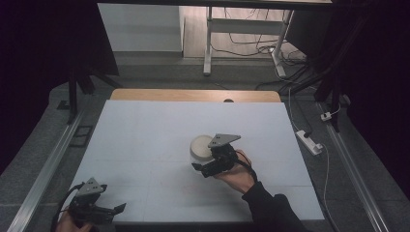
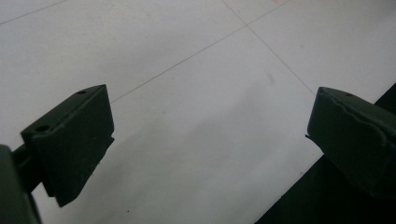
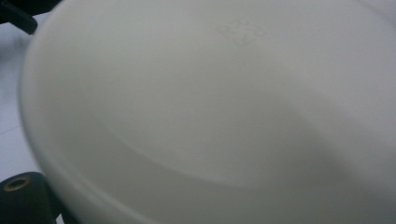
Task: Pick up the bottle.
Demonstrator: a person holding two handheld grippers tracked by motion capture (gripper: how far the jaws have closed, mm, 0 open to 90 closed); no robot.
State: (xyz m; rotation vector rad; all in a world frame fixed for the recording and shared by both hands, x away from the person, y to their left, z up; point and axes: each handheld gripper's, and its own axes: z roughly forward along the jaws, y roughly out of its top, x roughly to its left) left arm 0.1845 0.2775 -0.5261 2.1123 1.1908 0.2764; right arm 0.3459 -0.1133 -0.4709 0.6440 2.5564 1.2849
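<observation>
Here the right claw (image 1: 205,164) sits against the white bowl (image 1: 200,146) just ahead of it, probably pinching its rim (the jaws are mostly hidden); a shallow hold could let it slip. The left claw (image 2: 205,140) hangs spread over bare worktop (image 1: 145,140).

White bowl (image 3: 224,107) blurred and cut off by the right gripper view's edges, right gripper (image 1: 209,159) covering part of it from above, its grip hidden.
</observation>
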